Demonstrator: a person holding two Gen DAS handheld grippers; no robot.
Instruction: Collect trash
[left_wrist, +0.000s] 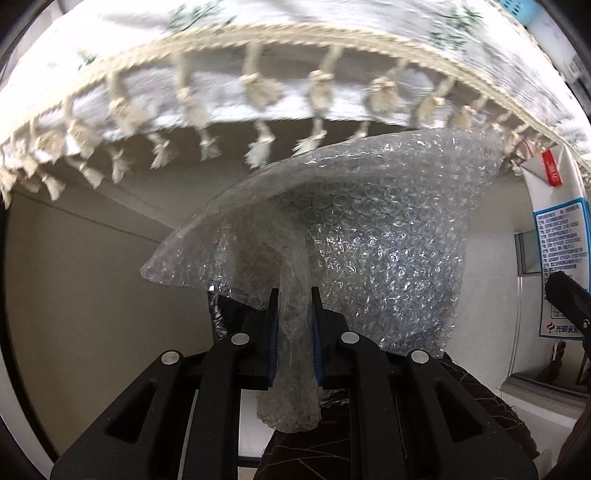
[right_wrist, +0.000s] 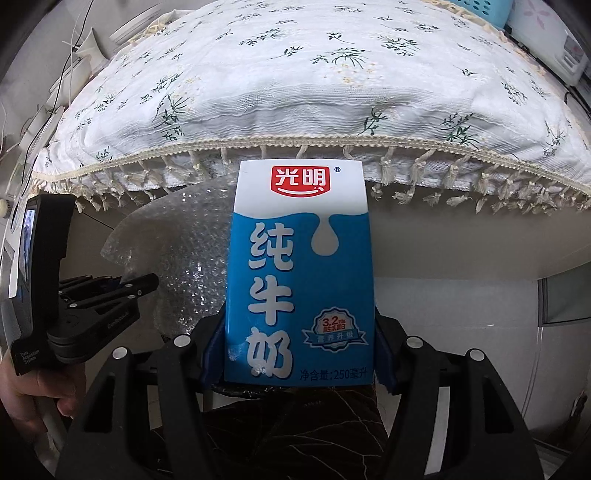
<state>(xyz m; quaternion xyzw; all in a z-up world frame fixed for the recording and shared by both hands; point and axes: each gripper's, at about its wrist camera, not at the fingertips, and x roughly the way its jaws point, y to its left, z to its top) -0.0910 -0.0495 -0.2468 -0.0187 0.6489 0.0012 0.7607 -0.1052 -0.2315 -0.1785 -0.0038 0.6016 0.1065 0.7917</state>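
Observation:
My left gripper (left_wrist: 294, 291) points down and is shut on a twisted fold of clear bubble wrap (left_wrist: 369, 229), which fans out beyond the fingertips. From the right wrist view the same left gripper (right_wrist: 140, 284) is at the left, held by a hand (right_wrist: 33, 391), with the bubble wrap (right_wrist: 184, 251) behind it. My right gripper (right_wrist: 301, 325) is shut on an upright blue and white milk carton (right_wrist: 299, 266), its blue pads pressing on both sides. The carton (left_wrist: 557, 236) also shows at the right edge of the left wrist view.
A table covered by a white floral tablecloth (right_wrist: 295, 74) with a tasselled fringe (left_wrist: 258, 92) overhangs both grippers. Below them lies a dark brown surface with a leaf pattern (right_wrist: 295, 424). A blue basket (right_wrist: 480, 7) stands at the far right of the table.

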